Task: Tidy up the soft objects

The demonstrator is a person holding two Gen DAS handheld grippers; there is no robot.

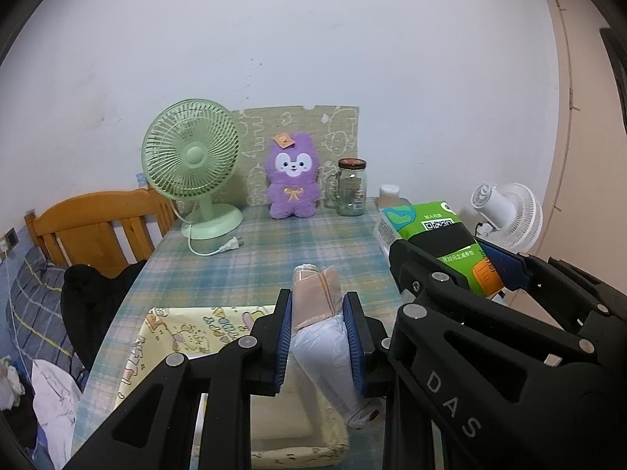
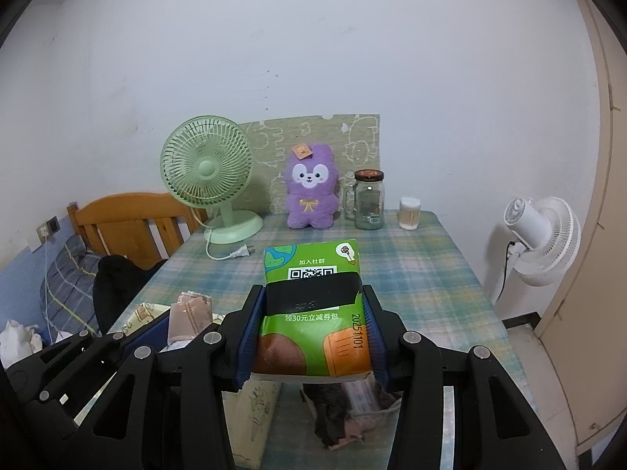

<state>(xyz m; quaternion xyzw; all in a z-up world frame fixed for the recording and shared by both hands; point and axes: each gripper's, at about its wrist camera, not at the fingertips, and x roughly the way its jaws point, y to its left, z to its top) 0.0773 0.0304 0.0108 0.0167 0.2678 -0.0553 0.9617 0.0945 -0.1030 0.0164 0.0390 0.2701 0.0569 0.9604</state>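
Carrying both loads above the plaid tablecloth [image 2: 411, 274], my left gripper [image 1: 318, 337] clamps a pink-and-white wrapped soft pack [image 1: 319, 313], my right gripper [image 2: 311, 337] a green tissue packet [image 2: 313, 305]; lowering into the cartoon-print fabric bin [image 1: 164, 337] probably follows.

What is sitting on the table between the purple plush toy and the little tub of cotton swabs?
A glass jar with a dark lid stands between the purple plush toy and the cotton swab tub. The right wrist view shows it best.

Glossy plastic tissue pack [image 2: 311, 313], fuzzy plush toy [image 1: 291, 176], woven checked tablecloth [image 1: 274, 250].
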